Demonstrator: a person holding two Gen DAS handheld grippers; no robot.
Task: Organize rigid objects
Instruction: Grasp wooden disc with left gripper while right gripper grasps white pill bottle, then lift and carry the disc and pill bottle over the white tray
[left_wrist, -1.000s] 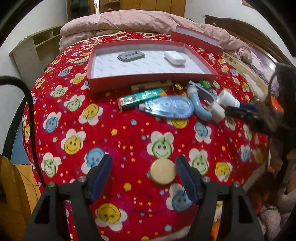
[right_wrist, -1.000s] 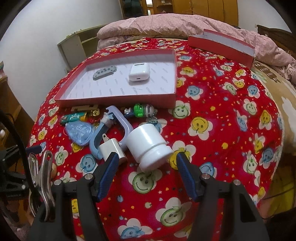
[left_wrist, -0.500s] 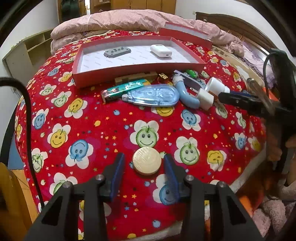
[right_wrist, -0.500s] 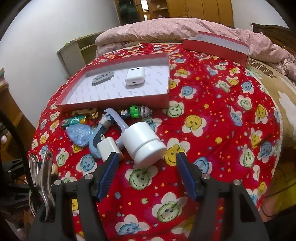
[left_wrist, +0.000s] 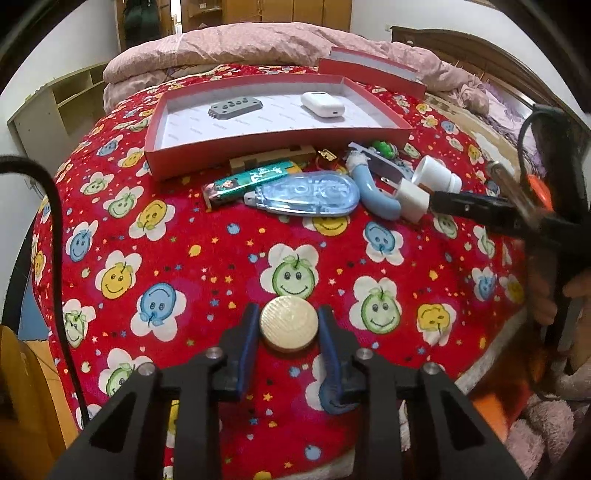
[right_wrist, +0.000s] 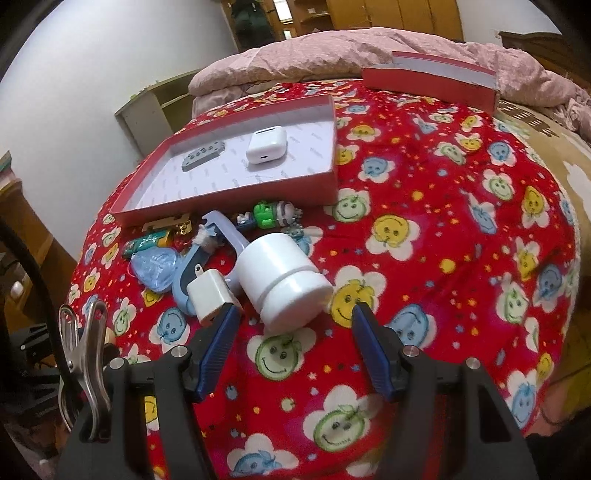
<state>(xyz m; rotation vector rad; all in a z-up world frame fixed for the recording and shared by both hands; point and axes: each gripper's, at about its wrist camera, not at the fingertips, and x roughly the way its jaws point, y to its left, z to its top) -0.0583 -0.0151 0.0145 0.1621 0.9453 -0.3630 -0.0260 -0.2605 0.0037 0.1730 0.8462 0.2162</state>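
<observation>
Left gripper (left_wrist: 288, 326) low over the red smiley-flower blanket (left_wrist: 184, 258), jaws closing around a round gold disc (left_wrist: 289, 328) lying flat on the blanket; both blue pads sit right at the disc's edges, looks like contact on both sides. Right gripper (right_wrist: 291, 325) has its jaws wide apart, nothing clamped; a white bottle (right_wrist: 282, 280) lies on its side just ahead of the pads, cap end toward the camera, not touched by either pad. White charger plug (right_wrist: 210, 297) sits just beside the bottle, right at the left pad's tip; cannot tell if it touches. Behind them a light-blue curved tool (right_wrist: 192, 266), a clear blue correction-tape dispenser (left_wrist: 306, 194), a green printed lighter (left_wrist: 245, 181), a green toy figure (right_wrist: 271, 214) and a small wooden block (left_wrist: 269, 158), all clustered against the near wall of the red tray (left_wrist: 273, 142). Inside the tray: grey button pad (left_wrist: 234, 107) toward the left, white earbud case (left_wrist: 322, 103) toward the right, well apart. Red lid (right_wrist: 428, 79) lies farther back near the pink quilt (left_wrist: 258, 40). Metal clip (right_wrist: 83, 343) hangs at the lower left of the right wrist view.
</observation>
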